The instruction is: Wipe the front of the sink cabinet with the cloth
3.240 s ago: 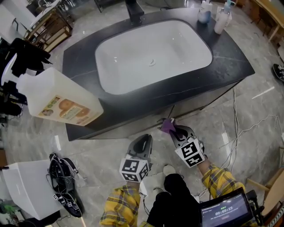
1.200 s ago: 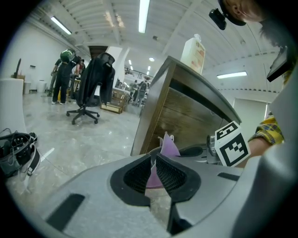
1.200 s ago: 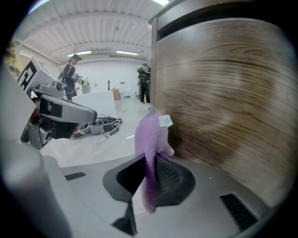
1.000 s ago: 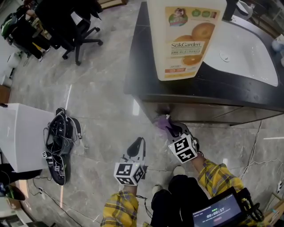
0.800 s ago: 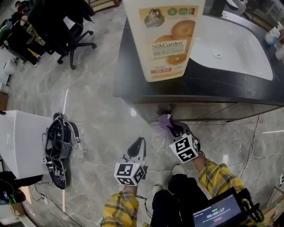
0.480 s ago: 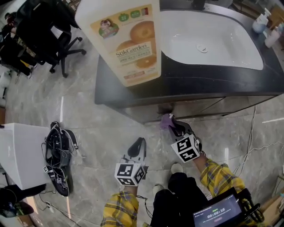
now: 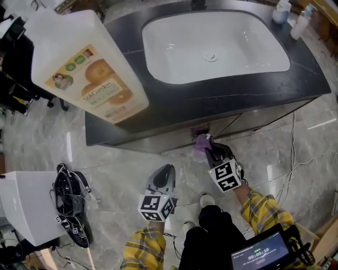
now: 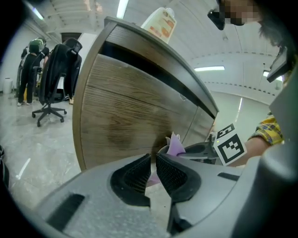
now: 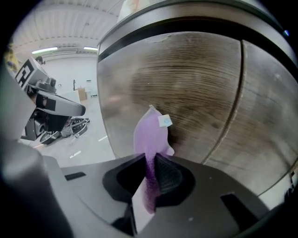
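Purple cloth [image 9: 151, 135], pinched in the right gripper [image 9: 151, 179], seemingly touched the wooden cabinet front [image 9: 195, 83] just ahead; the left gripper [image 8: 152, 174] sat nearly closed, empty.

You're in an open workroom or office hall. The sink cabinet [image 7: 158, 138] just ahead of your right gripper [image 7: 209, 152] stands free on a polished stone-look floor [image 7: 111, 163]. Well to the left of your left gripper [image 7: 166, 170] stand office chairs [image 8: 51, 93] hung with dark jackets. Loose cables [image 7: 292, 132] trail right of your right gripper, and strip lights [image 8: 122, 8] run overhead.
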Demonstrator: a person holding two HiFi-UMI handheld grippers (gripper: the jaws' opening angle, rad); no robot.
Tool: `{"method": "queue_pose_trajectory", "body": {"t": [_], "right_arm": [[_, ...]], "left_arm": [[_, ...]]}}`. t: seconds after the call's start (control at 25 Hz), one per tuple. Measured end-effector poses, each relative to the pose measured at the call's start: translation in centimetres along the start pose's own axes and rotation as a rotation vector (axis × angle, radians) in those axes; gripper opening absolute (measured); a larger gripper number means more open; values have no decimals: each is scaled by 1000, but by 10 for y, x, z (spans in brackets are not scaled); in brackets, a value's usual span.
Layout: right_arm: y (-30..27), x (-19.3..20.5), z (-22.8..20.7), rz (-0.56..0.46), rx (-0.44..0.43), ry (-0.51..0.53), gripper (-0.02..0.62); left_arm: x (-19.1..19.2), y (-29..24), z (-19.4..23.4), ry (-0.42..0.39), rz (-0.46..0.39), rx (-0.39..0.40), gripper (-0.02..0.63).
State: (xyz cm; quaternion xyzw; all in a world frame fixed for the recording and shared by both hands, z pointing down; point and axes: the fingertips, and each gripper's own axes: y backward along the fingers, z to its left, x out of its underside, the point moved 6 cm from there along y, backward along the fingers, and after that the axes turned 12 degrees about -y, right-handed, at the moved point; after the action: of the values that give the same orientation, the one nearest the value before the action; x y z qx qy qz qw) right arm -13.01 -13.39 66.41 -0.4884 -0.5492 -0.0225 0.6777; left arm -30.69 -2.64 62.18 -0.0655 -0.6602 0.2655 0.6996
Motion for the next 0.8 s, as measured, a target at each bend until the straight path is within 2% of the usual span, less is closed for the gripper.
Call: {"method": "queue_pose_trajectory", "body": {"t": [0.32,0.8], "right_arm": [[24,11,-40,-5,71,-62,41],[63,11,-79,-4,105,-144,41]], "left_arm": [[-17,-29,-29,-33,10,78,34],[-49,-56,-76,-49,23,172,34]]}}
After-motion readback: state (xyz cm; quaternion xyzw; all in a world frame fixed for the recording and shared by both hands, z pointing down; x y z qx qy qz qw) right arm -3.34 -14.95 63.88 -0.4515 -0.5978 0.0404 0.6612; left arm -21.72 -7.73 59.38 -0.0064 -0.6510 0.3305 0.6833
